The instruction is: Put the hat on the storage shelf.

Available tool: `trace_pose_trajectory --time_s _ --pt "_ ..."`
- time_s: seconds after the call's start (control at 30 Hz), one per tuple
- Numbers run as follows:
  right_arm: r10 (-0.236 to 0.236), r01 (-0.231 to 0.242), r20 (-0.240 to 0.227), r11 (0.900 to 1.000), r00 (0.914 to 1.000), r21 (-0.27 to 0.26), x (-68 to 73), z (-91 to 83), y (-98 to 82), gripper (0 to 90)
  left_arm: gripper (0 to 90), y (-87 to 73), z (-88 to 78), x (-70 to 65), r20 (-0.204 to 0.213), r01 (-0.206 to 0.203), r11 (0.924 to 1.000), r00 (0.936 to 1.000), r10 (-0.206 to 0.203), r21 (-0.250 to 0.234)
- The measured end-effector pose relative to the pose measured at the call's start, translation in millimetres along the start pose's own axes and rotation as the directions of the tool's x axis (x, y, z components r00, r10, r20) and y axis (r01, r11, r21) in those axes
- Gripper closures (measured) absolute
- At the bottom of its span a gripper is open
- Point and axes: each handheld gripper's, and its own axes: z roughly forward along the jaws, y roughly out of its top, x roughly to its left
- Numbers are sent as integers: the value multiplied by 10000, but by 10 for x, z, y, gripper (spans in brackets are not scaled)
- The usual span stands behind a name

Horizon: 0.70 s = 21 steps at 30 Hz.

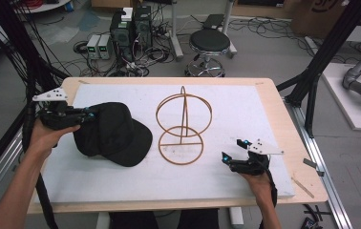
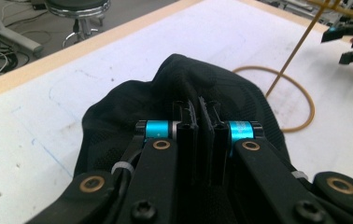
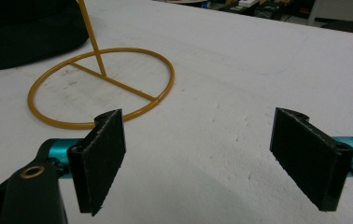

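Observation:
A black baseball cap lies on the left half of the white board, its brim toward the front. My left gripper comes in from the left and is shut on the cap's rear edge; in the left gripper view its jaws stand pressed together over the cap's fabric. A gold wire stand with two rings and an upright rod stands mid-board, right of the cap. My right gripper rests near the front right, open, with nothing between its pads. The stand's base ring lies ahead of it.
The white board covers a wooden table whose rim runs close on the right. A round stool, computer boxes and cables stand on the floor behind. Black frame posts rise at both sides.

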Motion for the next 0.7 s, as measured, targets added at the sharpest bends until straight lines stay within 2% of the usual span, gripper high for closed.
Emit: trace_pose_trajectory --time_s 0.07,0.2,0.47,0.7 --pt "6 -6 -12 10000 10000 9 -1 0 0 185 859 25 -3 -12 -30 -51 10000 10000 51 -9" --pt "97 -97 -30 9999 9999 28 -2 -3 1 185 865 131 -23 -86 113 -94 9989 9999 99 -456" --pt "9 -9 -11 10000 10000 8 -1 0 0 185 867 239 -40 -169 91 -383 9978 9992 389 -537" --pt "1 -1 -1 10000 10000 12 -1 0 0 185 868 390 -80 -271 118 -456 9947 9988 469 -925"
